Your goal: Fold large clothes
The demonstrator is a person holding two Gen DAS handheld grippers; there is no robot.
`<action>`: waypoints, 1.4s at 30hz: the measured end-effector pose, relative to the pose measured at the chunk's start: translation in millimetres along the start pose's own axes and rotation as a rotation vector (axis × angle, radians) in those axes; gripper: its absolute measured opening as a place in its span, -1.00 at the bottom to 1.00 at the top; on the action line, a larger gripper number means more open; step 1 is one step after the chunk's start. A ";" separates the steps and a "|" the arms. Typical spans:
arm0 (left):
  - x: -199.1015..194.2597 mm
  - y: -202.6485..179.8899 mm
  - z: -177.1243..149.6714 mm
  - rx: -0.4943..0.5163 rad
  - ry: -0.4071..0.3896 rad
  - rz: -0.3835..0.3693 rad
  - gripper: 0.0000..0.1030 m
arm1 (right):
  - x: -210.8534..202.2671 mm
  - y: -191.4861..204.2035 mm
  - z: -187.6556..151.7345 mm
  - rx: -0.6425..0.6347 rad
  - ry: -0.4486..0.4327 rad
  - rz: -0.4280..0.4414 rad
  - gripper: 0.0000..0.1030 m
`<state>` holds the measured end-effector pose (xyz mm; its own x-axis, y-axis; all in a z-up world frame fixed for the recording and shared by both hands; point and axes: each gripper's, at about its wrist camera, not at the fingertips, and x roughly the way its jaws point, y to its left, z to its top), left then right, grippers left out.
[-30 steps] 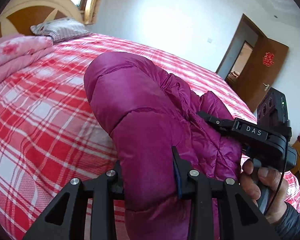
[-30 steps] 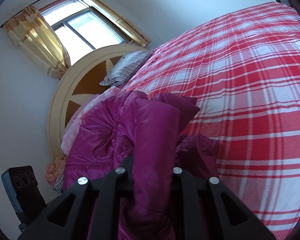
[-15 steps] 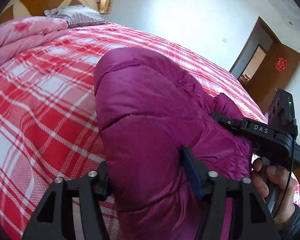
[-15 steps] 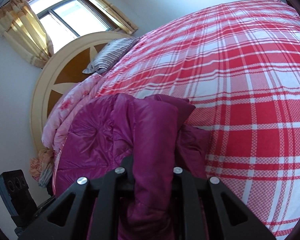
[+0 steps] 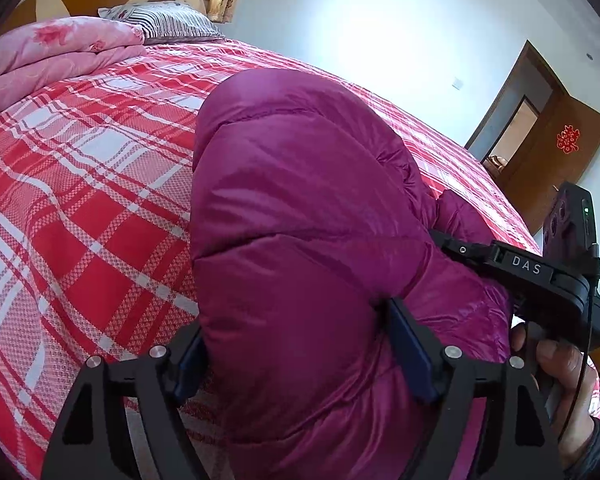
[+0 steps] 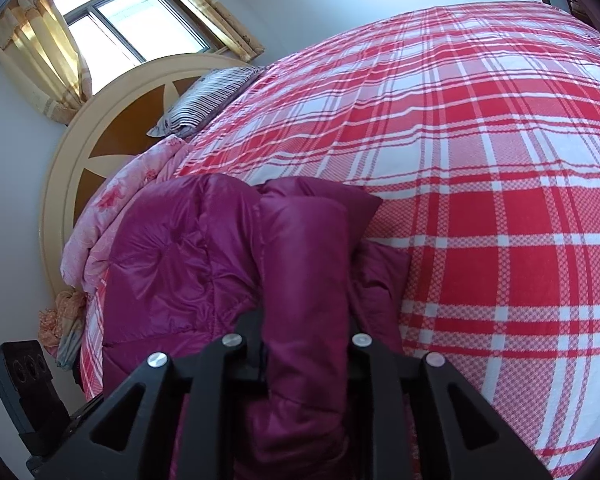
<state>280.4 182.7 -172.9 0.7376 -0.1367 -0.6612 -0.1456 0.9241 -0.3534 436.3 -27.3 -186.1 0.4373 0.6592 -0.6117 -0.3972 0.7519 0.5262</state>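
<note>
Magenta quilted nylon fills both views: the puffer jacket (image 5: 300, 208) lies bunched on the plaid bedspread (image 5: 84, 208), its long axis running away from both tools toward the headboard (image 6: 100, 140); the left gripper (image 5: 296, 344) is opening around a fat fold (cloth still between the jaws); the right gripper (image 6: 304, 344), just beside it, is opening too, a narrower fold bulging between its jaws.
</note>
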 end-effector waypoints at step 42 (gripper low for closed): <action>-39.3 -10.5 5.1 0.004 -0.047 0.092 0.74 | -17.2 17.9 -2.6 -0.036 -0.049 -0.141 0.43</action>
<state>256.3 180.1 -139.8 0.7511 -0.0342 -0.6594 -0.2115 0.9336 -0.2894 419.5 -25.2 -167.7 0.5290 0.5475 -0.6484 -0.3573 0.8367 0.4150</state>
